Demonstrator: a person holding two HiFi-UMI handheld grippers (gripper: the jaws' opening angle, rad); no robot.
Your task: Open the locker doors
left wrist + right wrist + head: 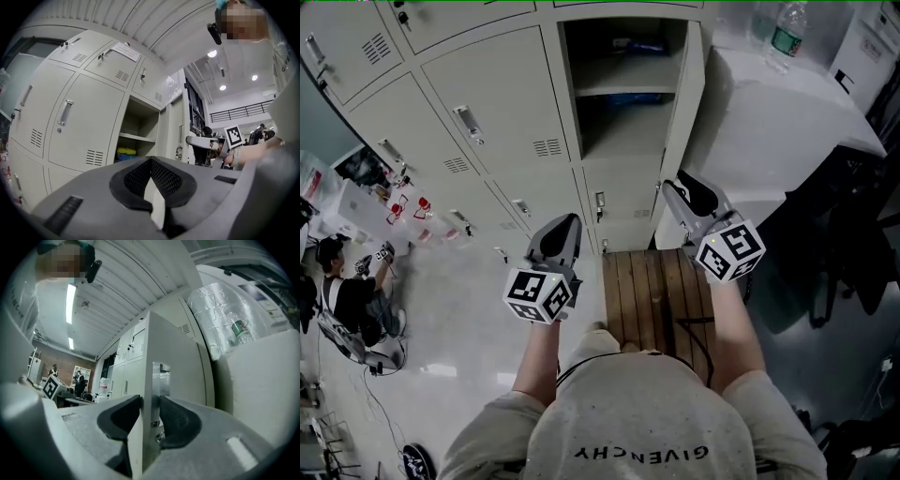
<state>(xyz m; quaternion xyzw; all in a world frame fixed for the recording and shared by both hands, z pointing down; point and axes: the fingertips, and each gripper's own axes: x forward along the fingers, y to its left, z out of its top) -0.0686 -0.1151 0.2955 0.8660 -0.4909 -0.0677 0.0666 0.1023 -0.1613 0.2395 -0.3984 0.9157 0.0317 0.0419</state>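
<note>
r. gripper (pixel 150 403): jaws clamped on the free edge of the open locker door (pixel 176 352), one pad on each face, at the latch plate (pixel 160 376). door stands swung out at the right of its compartment (pixel 623 94). l. gripper (pixel 151 161): jaw tips together, nothing held, apart from the closed lockers (pixel 84 122).

The bottle (pixel 787 33) is cut by the top edge; items (pixel 125 152) in the open locker (pixel 139 117) are too small to identify.
</note>
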